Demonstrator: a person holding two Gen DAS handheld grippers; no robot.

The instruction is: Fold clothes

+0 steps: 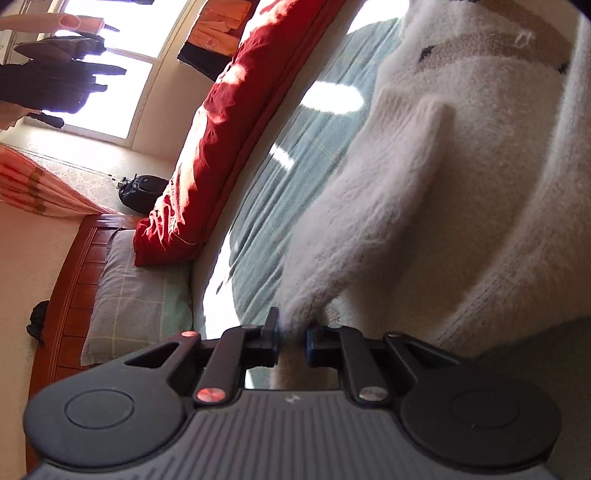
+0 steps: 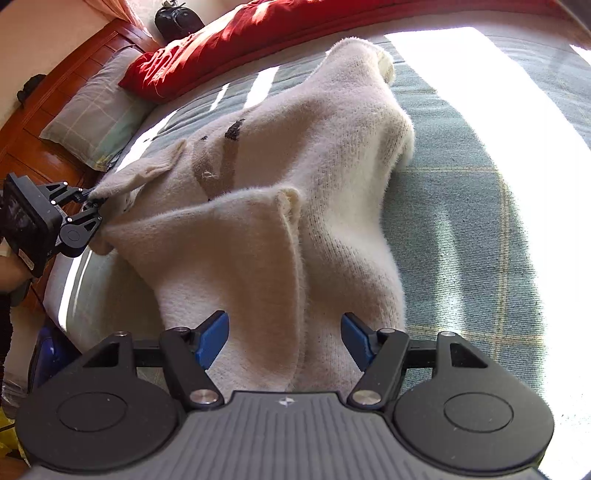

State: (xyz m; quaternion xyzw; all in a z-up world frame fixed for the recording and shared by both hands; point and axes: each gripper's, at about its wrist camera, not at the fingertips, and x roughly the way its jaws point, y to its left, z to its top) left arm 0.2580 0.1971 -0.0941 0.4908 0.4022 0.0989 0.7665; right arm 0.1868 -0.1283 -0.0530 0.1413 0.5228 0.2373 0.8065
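Observation:
A fluffy cream sweater (image 2: pixel 332 155) with brown and black markings lies crumpled on the green plaid bed cover (image 2: pixel 461 206). My left gripper (image 1: pixel 291 341) is shut on a pinched edge of the sweater (image 1: pixel 424 206), near the bed's left side; it also shows in the right wrist view (image 2: pixel 96 201), pulling the fabric taut. My right gripper (image 2: pixel 284 341) is open, its blue pads either side of the sweater's near folded part, not gripping it.
A red blanket (image 2: pixel 258 33) lies along the far side of the bed, and a plaid pillow (image 2: pixel 96 110) rests against the wooden headboard (image 2: pixel 48 92). A black bag (image 1: pixel 142 194) sits by the wall below the window (image 1: pixel 110 70).

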